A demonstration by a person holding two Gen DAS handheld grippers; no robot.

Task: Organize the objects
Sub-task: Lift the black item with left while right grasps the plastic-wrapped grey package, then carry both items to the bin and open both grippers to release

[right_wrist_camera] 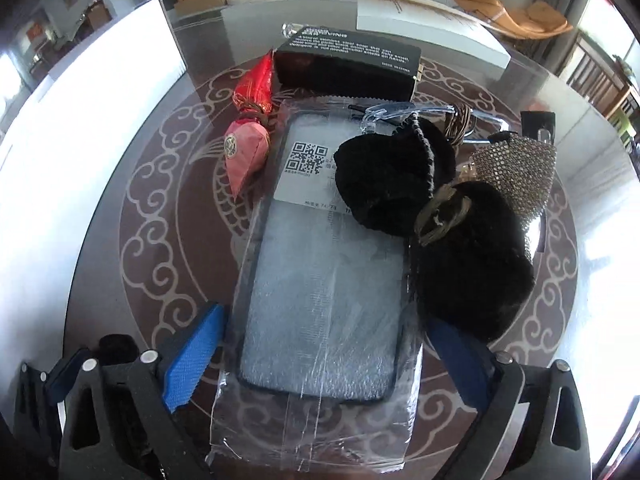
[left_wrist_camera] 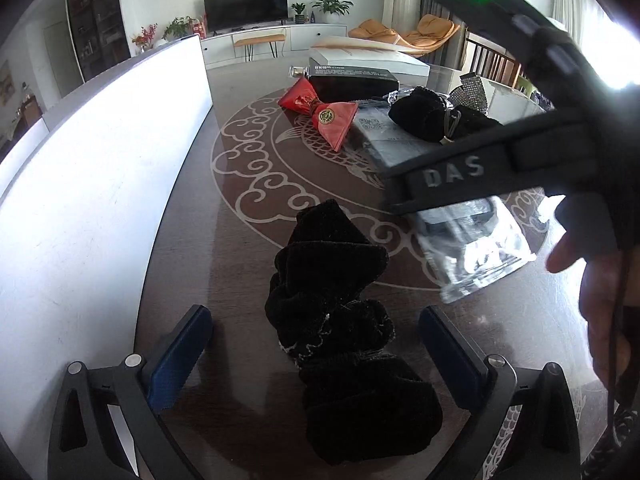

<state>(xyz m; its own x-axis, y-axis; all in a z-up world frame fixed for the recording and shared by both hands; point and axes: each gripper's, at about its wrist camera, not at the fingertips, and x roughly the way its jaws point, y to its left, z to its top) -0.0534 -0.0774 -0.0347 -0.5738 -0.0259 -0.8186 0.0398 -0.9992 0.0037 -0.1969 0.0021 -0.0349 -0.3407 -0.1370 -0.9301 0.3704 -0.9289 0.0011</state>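
Right wrist view: your right gripper (right_wrist_camera: pixel 320 360) stands open astride the bagged case (right_wrist_camera: pixel 320 304), pads not touching, its long axis running straight ahead between them. Left gripper (left_wrist_camera: pixel 316 356) open, straddling a black cloth (left_wrist_camera: pixel 336 320).

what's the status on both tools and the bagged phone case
Left tool open, straddling black velvet cloth. Right tool open around bagged phone case, pads not pressing. Black pouch overlaps case's right edge, crowding the right finger.
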